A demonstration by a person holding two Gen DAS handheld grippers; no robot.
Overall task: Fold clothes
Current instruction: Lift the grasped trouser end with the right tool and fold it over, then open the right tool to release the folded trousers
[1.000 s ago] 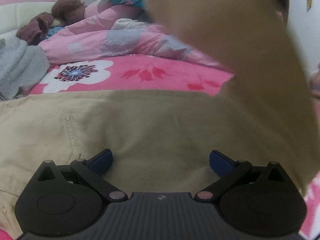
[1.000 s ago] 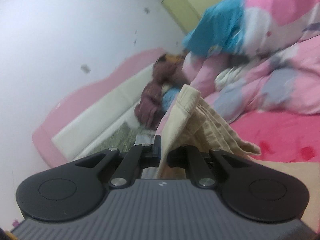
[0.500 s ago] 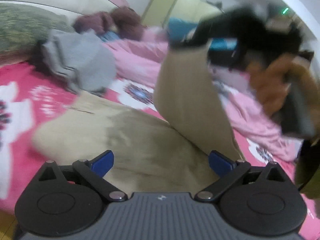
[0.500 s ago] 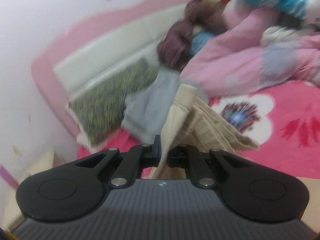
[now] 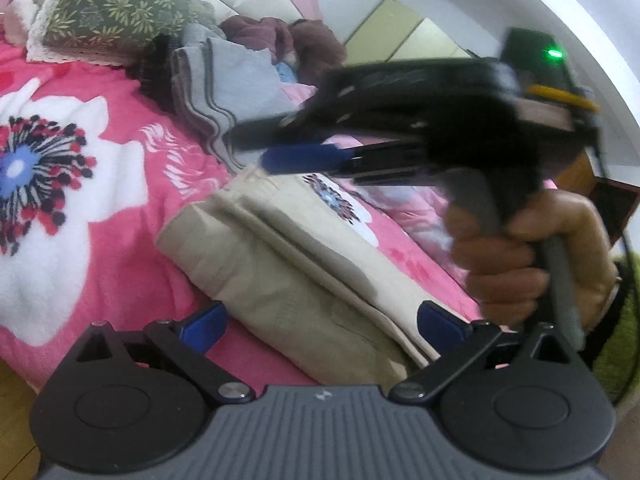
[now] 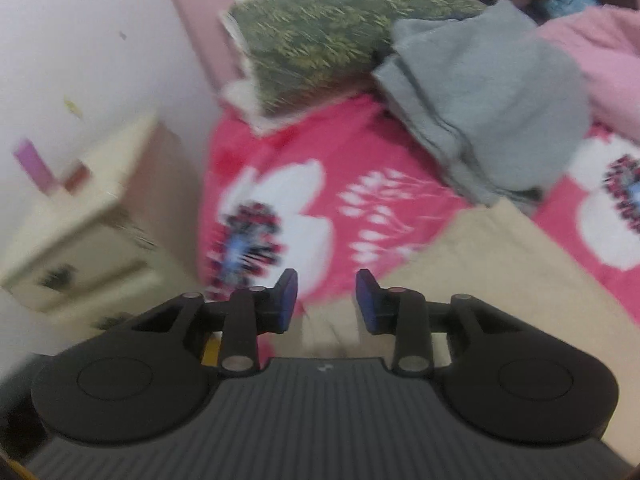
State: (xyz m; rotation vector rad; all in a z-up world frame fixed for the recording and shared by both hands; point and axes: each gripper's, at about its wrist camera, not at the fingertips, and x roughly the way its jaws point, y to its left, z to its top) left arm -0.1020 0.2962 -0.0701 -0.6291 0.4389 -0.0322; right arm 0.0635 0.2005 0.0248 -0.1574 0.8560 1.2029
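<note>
We hold the left hand-held gripper (image 5: 320, 322) low over the near edge of the bed, its blue-padded jaws spread wide and gripping nothing. Between and beyond them lies the beige cotton garment (image 5: 288, 264), folded into a long layered strip on the pink floral bedspread (image 5: 100, 208). Our right hand-held gripper (image 6: 326, 300) hovers above the far end of that strip with its jaws parted and nothing between them; the left camera shows it from the side, motion-blurred, with our bare hand (image 5: 528, 256) around its grip. Toward the head of the bed sit a folded grey knitted garment (image 6: 492, 108) and a green leaf-patterned pillow (image 6: 336, 28). A cream bedside cabinet (image 6: 80, 228) stands beside the bed.
</note>
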